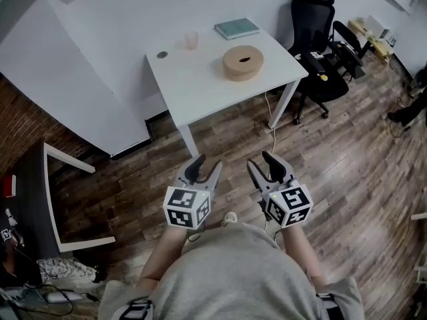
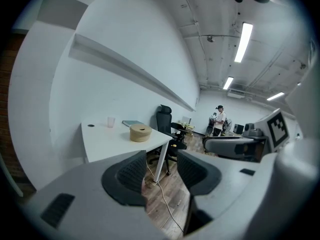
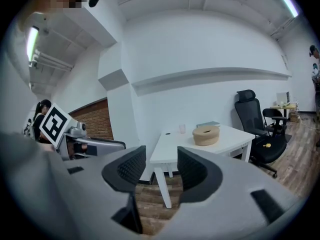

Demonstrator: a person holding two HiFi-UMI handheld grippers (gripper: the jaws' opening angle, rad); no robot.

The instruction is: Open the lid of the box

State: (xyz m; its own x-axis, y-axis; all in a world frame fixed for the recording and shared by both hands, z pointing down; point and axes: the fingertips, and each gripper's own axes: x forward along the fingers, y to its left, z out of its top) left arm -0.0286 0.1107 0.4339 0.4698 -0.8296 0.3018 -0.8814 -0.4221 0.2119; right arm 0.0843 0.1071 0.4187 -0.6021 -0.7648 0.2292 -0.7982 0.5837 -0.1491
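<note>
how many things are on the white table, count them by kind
round tan box with a lid: 1
pale translucent cup: 1
flat teal book: 1
small dark round disc: 1
total: 4

No words, numbers or brand names can be read anywhere. The only signs are black-and-white square markers on the cubes of the left gripper (image 1: 207,164) and right gripper (image 1: 261,163).
</note>
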